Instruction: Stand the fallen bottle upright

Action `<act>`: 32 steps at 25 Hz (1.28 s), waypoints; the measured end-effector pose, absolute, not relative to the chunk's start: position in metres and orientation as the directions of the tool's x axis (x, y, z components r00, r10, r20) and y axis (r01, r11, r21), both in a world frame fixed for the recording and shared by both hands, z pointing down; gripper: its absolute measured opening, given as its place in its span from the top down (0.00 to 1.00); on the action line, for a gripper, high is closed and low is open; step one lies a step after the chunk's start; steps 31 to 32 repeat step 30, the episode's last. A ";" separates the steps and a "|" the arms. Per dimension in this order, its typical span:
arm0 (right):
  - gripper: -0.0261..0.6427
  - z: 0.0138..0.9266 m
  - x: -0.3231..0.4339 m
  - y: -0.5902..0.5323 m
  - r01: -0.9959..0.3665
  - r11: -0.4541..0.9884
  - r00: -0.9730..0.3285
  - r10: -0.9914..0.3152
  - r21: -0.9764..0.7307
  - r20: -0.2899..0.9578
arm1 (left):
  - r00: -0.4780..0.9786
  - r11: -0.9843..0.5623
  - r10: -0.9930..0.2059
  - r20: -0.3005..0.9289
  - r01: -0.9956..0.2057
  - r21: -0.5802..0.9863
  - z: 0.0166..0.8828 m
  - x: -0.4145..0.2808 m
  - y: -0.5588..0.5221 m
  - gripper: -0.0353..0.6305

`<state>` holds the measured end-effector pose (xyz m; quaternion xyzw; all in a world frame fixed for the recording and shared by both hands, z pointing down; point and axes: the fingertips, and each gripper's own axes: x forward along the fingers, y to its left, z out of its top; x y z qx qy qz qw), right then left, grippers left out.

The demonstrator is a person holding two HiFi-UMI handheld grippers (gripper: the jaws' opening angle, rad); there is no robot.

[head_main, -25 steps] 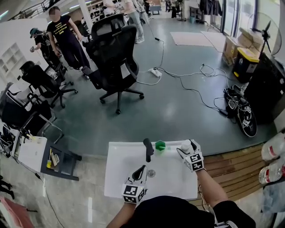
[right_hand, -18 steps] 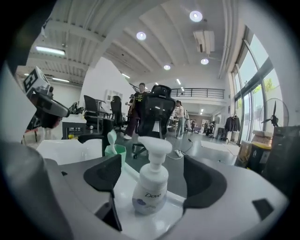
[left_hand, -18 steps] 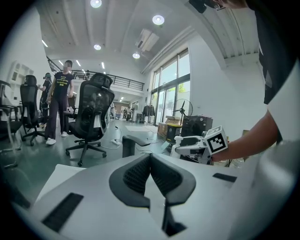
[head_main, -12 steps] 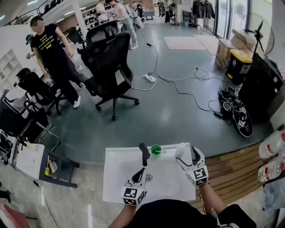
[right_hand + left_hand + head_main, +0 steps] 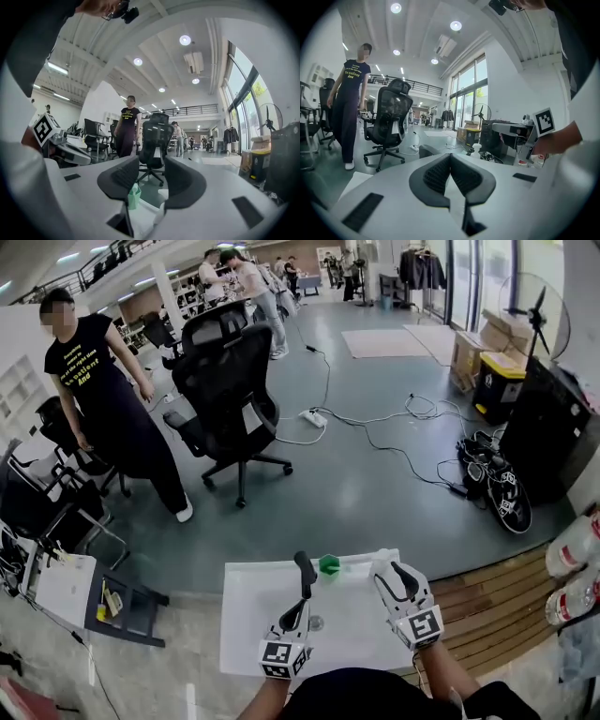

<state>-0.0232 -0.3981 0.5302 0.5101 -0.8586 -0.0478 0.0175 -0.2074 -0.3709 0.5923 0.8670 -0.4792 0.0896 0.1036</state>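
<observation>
A small green bottle [image 5: 329, 565] stands upright near the far edge of the white table [image 5: 253, 615]; it also shows low between the right jaws, farther off [image 5: 133, 196]. A white bottle [image 5: 382, 564] stands upright at the table's far right, seen standing in the left gripper view [image 5: 476, 150]. My right gripper [image 5: 392, 570] hovers above and just beside it; its jaws have just been closing, still apart, with nothing between them [image 5: 151, 164]. My left gripper [image 5: 303, 564] rests low over the table's middle, pads together and empty [image 5: 450, 157].
A small round disc [image 5: 317, 622] lies on the table beside the left gripper. A black office chair [image 5: 230, 381] and a person in black [image 5: 103, 399] stand on the floor beyond. Cables [image 5: 394, 427] trail at the right, and a wooden platform [image 5: 487, 596] borders the table.
My right gripper has risen off the table and its jaws have narrowed. The left gripper has stayed put. The person in black has walked closer, at the left.
</observation>
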 end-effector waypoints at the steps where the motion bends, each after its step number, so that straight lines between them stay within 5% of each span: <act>1: 0.70 0.524 -0.025 -0.398 -0.873 0.472 -0.479 -0.877 0.122 -0.039 | 0.521 -0.516 -0.815 0.253 -0.852 0.091 0.591 -0.209 -0.372 0.92; 5: 0.94 0.520 -0.026 -0.392 -0.873 0.484 -0.485 -0.874 0.066 -0.006 | 0.506 -0.503 -0.826 0.249 -0.860 0.078 0.588 -0.217 -0.372 0.92; 32: 0.94 0.491 -0.035 -0.395 -0.856 0.513 -0.514 -0.858 0.066 0.012 | 0.422 -0.423 -0.890 0.175 -0.906 0.031 0.555 -0.248 -0.381 0.92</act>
